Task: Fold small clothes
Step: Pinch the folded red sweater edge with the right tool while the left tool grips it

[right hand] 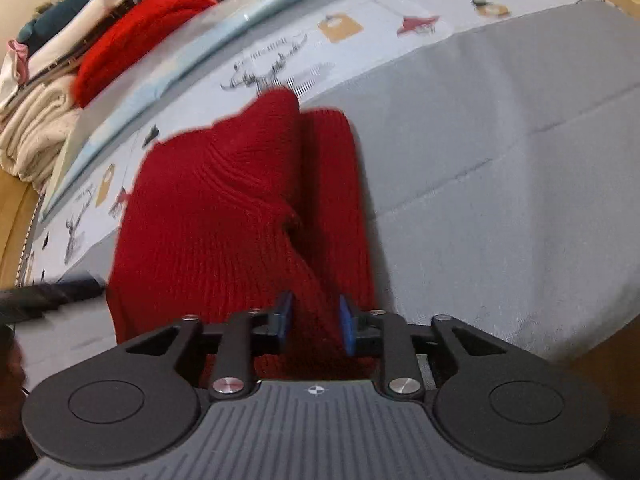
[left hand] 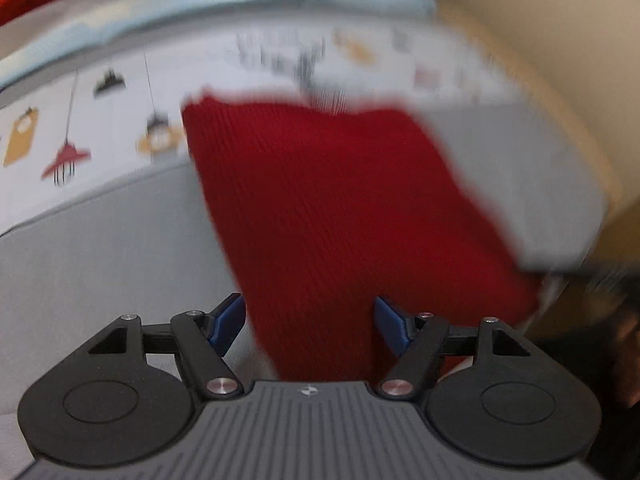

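Left wrist view, blurred: the left gripper (left hand: 310,322) stands spread wide, its blue pads apart, with the red knit garment (left hand: 332,216) running ahead between them over the grey sheet (left hand: 100,248); right wrist view: the right gripper (right hand: 315,322) pinches a raised fold of the red knit garment (right hand: 224,216), the rest lying ahead and leftward; a pile of clothes (right hand: 80,52) sits far ahead on the left.

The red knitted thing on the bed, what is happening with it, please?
A person is folding a red knit sweater on a grey bed cover, with a handheld gripper in each hand. The right gripper has its jaws close together, pinching a ridge of the sweater's near edge. The left gripper has its jaws wide apart around the fabric, not gripping it. A pile of folded clothes lies at the far side.
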A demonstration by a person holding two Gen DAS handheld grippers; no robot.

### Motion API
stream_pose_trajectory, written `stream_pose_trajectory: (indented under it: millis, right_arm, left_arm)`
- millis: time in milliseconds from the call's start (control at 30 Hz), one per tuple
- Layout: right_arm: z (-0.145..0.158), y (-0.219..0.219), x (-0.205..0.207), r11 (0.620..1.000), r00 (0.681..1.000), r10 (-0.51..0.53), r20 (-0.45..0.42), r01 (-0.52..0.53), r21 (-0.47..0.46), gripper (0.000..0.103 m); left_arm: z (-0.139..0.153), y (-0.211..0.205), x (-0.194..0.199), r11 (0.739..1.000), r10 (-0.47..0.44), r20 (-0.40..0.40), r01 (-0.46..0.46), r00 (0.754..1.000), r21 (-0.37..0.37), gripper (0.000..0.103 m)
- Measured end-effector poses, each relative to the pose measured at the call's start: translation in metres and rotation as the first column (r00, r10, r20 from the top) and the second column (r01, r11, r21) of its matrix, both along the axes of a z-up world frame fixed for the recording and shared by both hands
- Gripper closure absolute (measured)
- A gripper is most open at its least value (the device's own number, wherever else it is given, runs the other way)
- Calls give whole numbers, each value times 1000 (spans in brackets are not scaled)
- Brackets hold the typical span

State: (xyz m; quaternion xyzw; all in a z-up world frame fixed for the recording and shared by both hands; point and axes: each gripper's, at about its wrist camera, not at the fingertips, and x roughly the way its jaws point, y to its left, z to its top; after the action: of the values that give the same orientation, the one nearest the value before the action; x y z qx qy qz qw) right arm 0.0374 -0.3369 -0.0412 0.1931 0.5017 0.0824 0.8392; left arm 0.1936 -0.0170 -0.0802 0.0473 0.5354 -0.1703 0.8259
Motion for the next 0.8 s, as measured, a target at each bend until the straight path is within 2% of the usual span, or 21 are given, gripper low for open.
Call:
stream_pose_trajectory:
  millis: [33, 100, 200, 267, 333, 367, 433, 567, 633, 733, 800]
  right_arm:
    - [6, 2, -1, 1000, 999, 14, 30, -13, -6, 75]
    - [17, 7, -6, 999, 996, 40, 83, -38, -23, 75]
    - [23, 11, 2, 996, 990, 89, 111, -85, -34, 75]
    - [15, 15, 11, 990, 992, 116, 55, -111, -89, 75]
    - [-4, 20, 18, 974, 987, 143, -70, -153, -167, 63]
    - [-10, 20, 21, 972, 985, 141, -104, -158, -174, 63]
    - [-3, 16, 23, 978, 985, 135, -108, -151, -147, 63]
    - [32, 11, 38, 985, 991, 134, 3, -133, -111, 63]
    - [44, 9, 52, 988, 992, 123, 40, -118, -95, 59]
    - [41, 9, 84, 990, 993, 112, 44, -108, -92, 57]
    - [33, 12, 106, 990, 993, 117, 16, -116, -85, 57]
  left_arm:
    - [-11, -4, -1, 999, -18, -27, 19, 999, 47, 26]
    - [-20, -8, -3, 995, -45, -43, 49, 998, 86, 26]
    - [-17, -3, -2, 997, -50, -48, 53, 998, 59, 26]
    - [-24, 2, -3, 997, -51, -88, 56, 995, 54, 25]
    - [-30, 2, -5, 993, -77, -116, 86, 990, 79, 24]
    - [-32, 1, -7, 991, -93, -114, 104, 989, 89, 24]
    - [-29, 2, -8, 989, -102, -97, 112, 990, 95, 25]
    - [-16, 17, -5, 997, -49, -74, 53, 996, 51, 25]
    - [-10, 26, -4, 1000, -22, -50, 23, 999, 18, 25]
    - [-5, 38, -1, 1000, 19, -28, -20, 999, -10, 25]
    - [-4, 42, 1, 999, 36, -23, -36, 999, -16, 25]
